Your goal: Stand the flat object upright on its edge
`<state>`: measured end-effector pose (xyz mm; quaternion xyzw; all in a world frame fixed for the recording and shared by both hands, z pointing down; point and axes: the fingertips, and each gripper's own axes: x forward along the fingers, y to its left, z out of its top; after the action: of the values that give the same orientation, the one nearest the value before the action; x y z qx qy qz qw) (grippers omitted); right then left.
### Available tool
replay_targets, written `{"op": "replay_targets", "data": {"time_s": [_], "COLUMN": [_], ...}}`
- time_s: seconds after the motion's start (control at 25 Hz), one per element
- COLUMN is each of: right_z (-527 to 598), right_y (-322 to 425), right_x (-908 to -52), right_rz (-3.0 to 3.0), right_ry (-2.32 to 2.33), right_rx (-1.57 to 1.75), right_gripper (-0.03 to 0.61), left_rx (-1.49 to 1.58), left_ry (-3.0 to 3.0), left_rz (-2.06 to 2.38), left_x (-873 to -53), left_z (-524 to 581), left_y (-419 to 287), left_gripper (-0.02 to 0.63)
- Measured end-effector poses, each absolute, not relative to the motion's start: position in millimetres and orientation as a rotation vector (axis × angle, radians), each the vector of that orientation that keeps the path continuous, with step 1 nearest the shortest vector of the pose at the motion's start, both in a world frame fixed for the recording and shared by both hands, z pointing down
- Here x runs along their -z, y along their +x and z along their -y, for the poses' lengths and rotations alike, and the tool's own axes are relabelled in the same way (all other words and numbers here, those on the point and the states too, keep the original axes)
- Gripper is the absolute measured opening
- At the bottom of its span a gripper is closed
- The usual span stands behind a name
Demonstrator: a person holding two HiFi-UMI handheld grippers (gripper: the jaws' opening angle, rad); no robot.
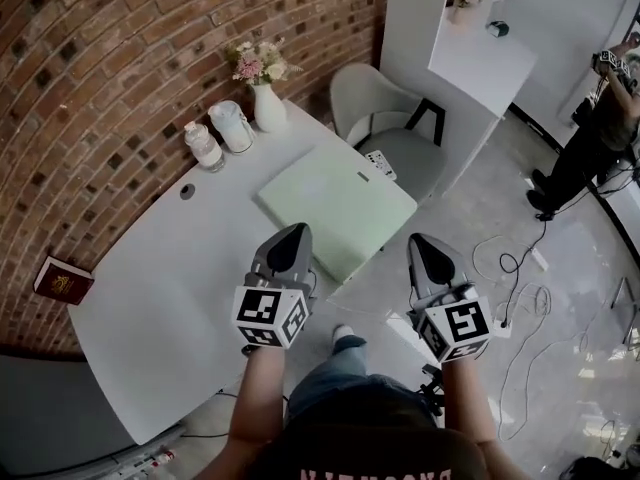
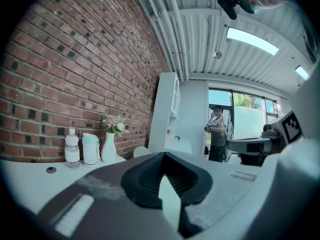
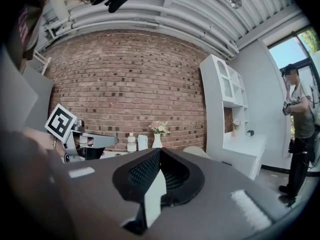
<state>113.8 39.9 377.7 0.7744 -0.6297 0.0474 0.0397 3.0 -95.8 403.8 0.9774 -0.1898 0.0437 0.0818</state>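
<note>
**A:** Over the white table's [image 1: 170, 298] near edge, what is your left gripper [image 1: 296, 232] doing?

**B:** I'm keeping its jaws pressed together, pinching nothing. My right gripper [image 1: 421, 241] is hanging just off that edge, likewise clamped on nothing.

**A:** And the flat green board [image 1: 335, 203]?

**B:** It's lying flat on the table, just beyond both claws. The vase [image 1: 267, 106], jug [image 1: 232, 126] and bottle [image 1: 204, 146] are standing along the table's far side.

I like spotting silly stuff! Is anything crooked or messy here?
The pale green flat board lies askew on the white table, and one corner seems to poke past the edge. Loose cables snake over the floor. Nothing looks spilled or broken.
</note>
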Motion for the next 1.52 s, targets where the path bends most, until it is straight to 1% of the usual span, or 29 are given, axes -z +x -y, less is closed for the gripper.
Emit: {"op": "replay_targets", "data": {"time_s": [0.24, 0.56, 0.8, 1.28, 1.52], "right_z": [14.7, 76.9, 118.5, 172.3, 185.6], "right_y": [140.4, 151.4, 172.8, 207.6, 218.8], "right_x": [-381.0, -384.2, -385.2, -404.4, -419.5], "right_rz": [2.018, 2.165, 2.285, 2.476, 2.488], "right_ry": [2.303, 2.148, 2.039, 1.661, 1.542], "right_rx": [-0.231, -0.264, -0.321, -0.425, -0.484], "right_gripper": [-0.002, 0.0, 0.0, 0.0, 0.0], "left_rx": [-0.153, -0.165, -0.153, -0.127, -0.148], "left_ry": [2.895, 2.781, 2.677, 2.458, 2.296], "left_rz": [0.644, 0.836, 1.018, 1.38, 1.545], "left_x": [-408.4, -418.8, -424.1, -429.9, -439.2], "left_z": [131.3, 170.7, 188.0, 194.4, 181.9], "left_y": [9.1, -12.2, -20.4, -12.7, -23.5], "left_gripper": [0.0, 0.0, 0.0, 0.0, 0.002]}}
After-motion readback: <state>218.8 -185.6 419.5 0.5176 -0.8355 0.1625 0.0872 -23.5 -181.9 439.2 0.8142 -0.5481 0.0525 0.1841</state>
